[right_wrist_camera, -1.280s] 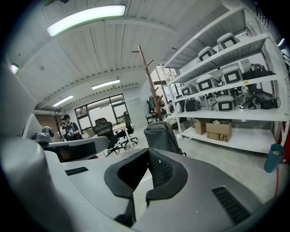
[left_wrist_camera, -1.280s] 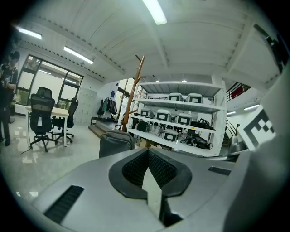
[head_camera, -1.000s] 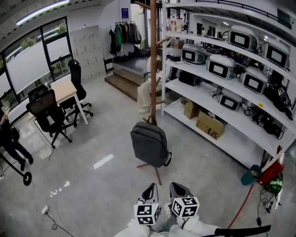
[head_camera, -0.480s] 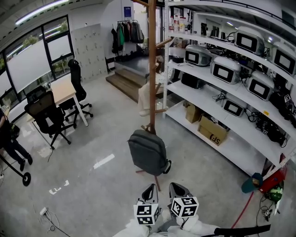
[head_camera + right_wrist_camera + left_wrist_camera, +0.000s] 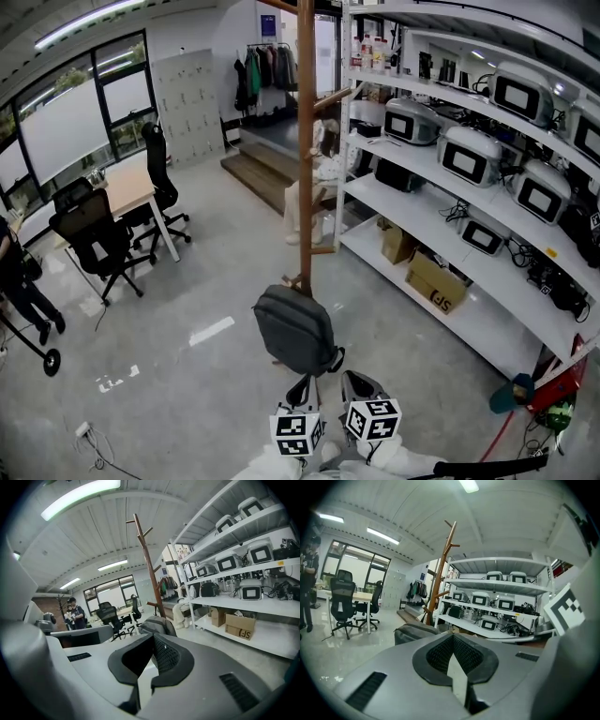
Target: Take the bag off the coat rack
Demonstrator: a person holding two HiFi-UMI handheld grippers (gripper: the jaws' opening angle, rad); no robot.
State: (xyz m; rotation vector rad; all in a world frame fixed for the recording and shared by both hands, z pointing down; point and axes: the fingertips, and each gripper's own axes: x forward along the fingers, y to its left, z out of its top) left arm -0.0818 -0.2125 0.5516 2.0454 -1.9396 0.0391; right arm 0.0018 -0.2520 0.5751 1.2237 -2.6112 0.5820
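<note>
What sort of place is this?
Probably an office-workshop mix: a desk with black swivel chairs, long white shelves of grey appliances, and a coat rack holding a backpack.

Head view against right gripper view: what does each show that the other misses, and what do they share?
Only the head view: the marker cubes on the left gripper and right gripper, seen from above.

Only the right gripper view: the coat rack's very top with its prongs, the ceiling lights, and that gripper's own jaws, together with nothing between them.

Both: the grey backpack hanging low on the rack, the shelves and the cardboard box.
</note>
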